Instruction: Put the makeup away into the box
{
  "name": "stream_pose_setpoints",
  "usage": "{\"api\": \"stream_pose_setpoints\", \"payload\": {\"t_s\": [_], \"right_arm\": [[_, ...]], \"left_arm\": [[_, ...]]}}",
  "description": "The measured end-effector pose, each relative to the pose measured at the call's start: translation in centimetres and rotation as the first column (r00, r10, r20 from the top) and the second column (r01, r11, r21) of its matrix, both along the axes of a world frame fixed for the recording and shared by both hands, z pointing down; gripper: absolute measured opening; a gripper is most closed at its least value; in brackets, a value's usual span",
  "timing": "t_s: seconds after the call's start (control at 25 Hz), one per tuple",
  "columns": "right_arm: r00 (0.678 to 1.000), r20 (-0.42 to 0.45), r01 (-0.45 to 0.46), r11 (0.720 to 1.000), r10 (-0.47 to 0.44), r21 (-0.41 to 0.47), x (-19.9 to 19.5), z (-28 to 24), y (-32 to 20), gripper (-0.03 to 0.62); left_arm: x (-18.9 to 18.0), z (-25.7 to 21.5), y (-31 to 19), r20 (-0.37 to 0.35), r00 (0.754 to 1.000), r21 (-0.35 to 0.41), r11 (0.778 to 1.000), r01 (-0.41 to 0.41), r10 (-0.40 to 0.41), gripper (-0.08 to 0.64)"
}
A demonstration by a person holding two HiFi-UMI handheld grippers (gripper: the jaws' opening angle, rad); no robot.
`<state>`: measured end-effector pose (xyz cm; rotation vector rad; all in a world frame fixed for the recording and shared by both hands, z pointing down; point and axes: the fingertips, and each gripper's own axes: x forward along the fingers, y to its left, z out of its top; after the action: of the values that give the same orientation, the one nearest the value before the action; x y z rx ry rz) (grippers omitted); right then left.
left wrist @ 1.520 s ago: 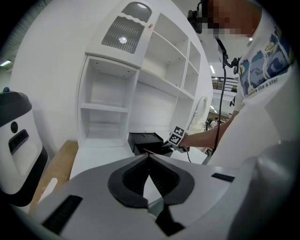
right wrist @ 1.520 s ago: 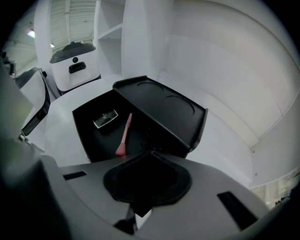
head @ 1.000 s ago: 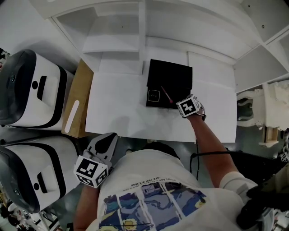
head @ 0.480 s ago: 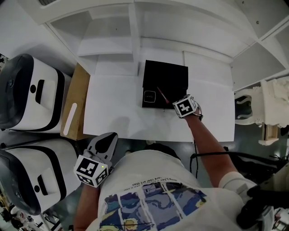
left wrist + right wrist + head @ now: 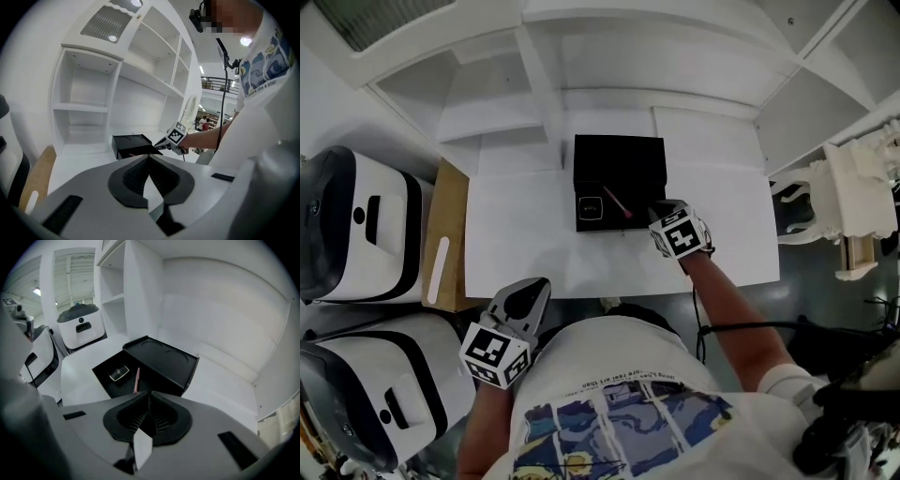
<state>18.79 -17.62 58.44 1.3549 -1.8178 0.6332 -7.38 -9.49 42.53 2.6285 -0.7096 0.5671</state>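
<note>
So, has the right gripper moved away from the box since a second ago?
Yes. The right gripper has drawn back from the black box toward the person. It now sits just outside the box's near right corner.

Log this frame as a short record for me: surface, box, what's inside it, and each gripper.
surface: white desk below white shelves
box: black box, open, with its lid on the far side
contents: black compact and pink makeup pencil, lying apart
right gripper: shut, holding nothing, by the box's near right corner
left gripper: shut, holding nothing, off the desk by the person's body
makeup outside box: none visible
</note>
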Motion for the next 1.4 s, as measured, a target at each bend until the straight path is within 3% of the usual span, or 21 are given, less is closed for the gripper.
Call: {"api": "stream_pose_setpoints", "payload": {"t_s": [0.28, 0.88, 1.4], "right_arm": [[0.996, 0.085, -0.009, 0.996, 0.002, 0.088, -1.9, -3.4, 5.1, 0.037], [0.97, 0.232, -0.121, 0.975, 0.077, 0.186, -11.3, -7.2, 18.5, 0.026], [0.972, 0.231, -0.096, 0.963, 0.036, 0.252, -16.4, -8.8, 24.4, 0.025]], "left_arm": [[0.5, -0.5, 1.1, -0.022, 0.996, 0.015, 0.997, -0.081, 0.081, 0.014], [-4.6, -0.2, 7.4, -0.045, 0.97, -0.01, 0.971, -0.24, 0.24, 0.014], [-8.0, 0.8, 11.9, -0.067, 0.964, -0.002, 0.966, -0.257, 0.256, 0.014]]}}
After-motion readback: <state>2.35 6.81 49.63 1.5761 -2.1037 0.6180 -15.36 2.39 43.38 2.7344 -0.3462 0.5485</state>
